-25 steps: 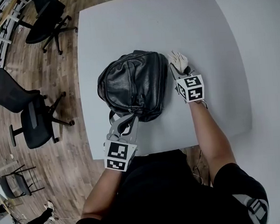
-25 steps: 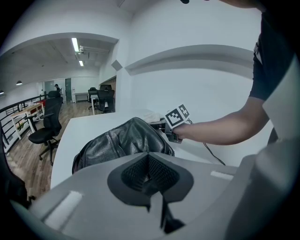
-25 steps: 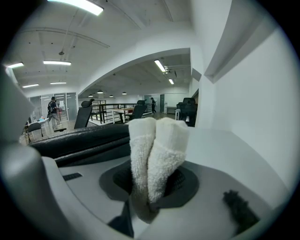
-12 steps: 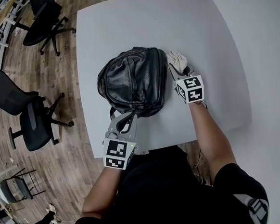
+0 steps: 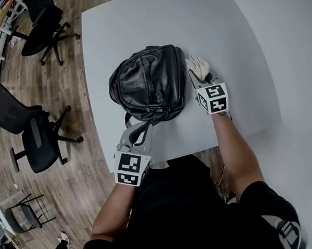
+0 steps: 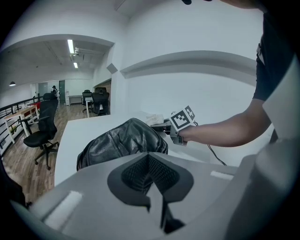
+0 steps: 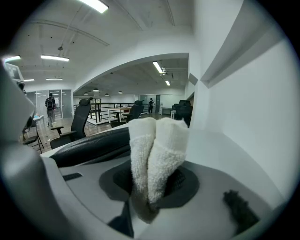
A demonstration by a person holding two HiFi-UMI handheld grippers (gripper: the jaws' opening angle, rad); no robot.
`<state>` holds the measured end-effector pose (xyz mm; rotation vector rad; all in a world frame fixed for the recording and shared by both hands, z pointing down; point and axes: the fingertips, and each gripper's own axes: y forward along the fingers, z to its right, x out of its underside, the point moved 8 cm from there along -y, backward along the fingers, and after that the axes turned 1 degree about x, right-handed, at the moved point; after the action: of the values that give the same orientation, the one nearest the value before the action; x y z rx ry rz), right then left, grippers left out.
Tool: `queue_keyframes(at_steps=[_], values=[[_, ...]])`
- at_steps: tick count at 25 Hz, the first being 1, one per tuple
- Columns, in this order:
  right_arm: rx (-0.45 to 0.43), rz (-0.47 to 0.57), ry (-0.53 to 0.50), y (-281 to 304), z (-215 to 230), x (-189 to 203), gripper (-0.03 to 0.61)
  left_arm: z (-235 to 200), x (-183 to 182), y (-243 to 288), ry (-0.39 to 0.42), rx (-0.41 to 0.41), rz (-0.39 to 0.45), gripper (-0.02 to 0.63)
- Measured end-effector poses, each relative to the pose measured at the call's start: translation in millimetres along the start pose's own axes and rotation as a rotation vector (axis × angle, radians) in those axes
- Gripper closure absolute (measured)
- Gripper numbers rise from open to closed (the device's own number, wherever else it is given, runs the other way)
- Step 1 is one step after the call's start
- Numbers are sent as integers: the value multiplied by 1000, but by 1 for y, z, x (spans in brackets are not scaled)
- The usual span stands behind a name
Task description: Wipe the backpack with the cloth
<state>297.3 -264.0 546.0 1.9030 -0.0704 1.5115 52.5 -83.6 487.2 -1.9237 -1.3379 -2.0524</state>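
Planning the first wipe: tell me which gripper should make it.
Right. The right gripper is shut on the white cloth, beside the black leather backpack. The left gripper holds no cloth, jaws together at the backpack's near end.

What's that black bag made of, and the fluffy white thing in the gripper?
The backpack looks like black leather or imitation leather: smooth, glossy, softly creased. The cloth in the right gripper looks like white terry towelling, going by its fuzzy nap.
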Motion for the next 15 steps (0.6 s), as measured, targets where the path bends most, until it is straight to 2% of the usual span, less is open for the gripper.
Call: queue_keyframes(at_steps=[15], values=[[58,-34,40,-53,-45,25,471,-3,10,-26,15,83,12,608]])
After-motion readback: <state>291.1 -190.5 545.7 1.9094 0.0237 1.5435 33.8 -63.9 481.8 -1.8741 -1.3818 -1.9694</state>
